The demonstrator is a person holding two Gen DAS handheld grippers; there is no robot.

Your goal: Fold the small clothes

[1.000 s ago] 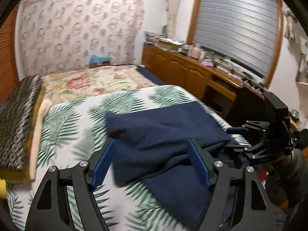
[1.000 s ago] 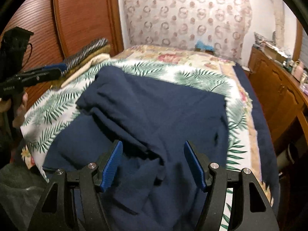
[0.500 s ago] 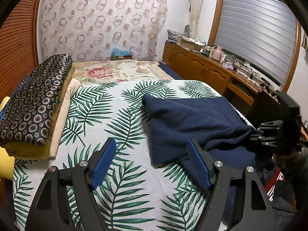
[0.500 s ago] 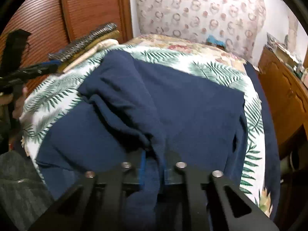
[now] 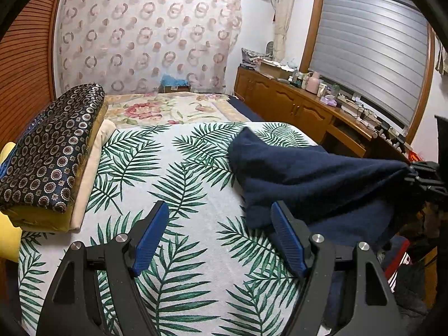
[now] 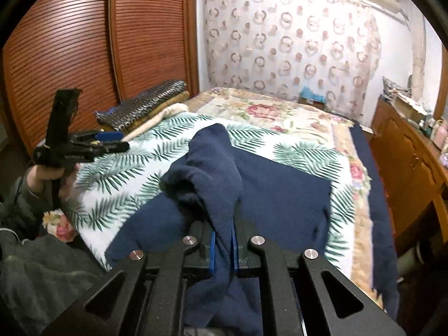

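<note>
Navy garment [image 6: 221,173], pinched in a bunched ridge between the clenched blue pads of the right gripper [image 6: 222,254], rises off the bed at its near edge while the rest of the cloth lies spread flat across the palm-leaf sheet [image 6: 131,165]. Seen from the left wrist, the same garment [image 5: 308,179] is drawn to a taut point at the right gripper [image 5: 422,179], at the right side of the bed, its far corner resting on the leaf print. The left gripper [image 5: 221,238] hovers over the sheet [image 5: 173,190] with its jaws spread wide and nothing between them, its right pad just beside the garment's lower fold. From the right wrist the left gripper [image 6: 112,141] appears at the bed's left edge, held in the person's hand [image 6: 47,173]. A patterned dark cushion [image 5: 50,151] sits stacked on a cream pillow [image 5: 92,173] along the left side of the bed, by the slatted wooden doors [image 6: 84,42]. A floral quilt [image 5: 168,109] covers the far half of the bed, with a ring-print curtain [image 5: 145,39] behind it and a cluttered wooden cabinet [image 5: 294,106] under the shuttered window [image 5: 369,47].
</note>
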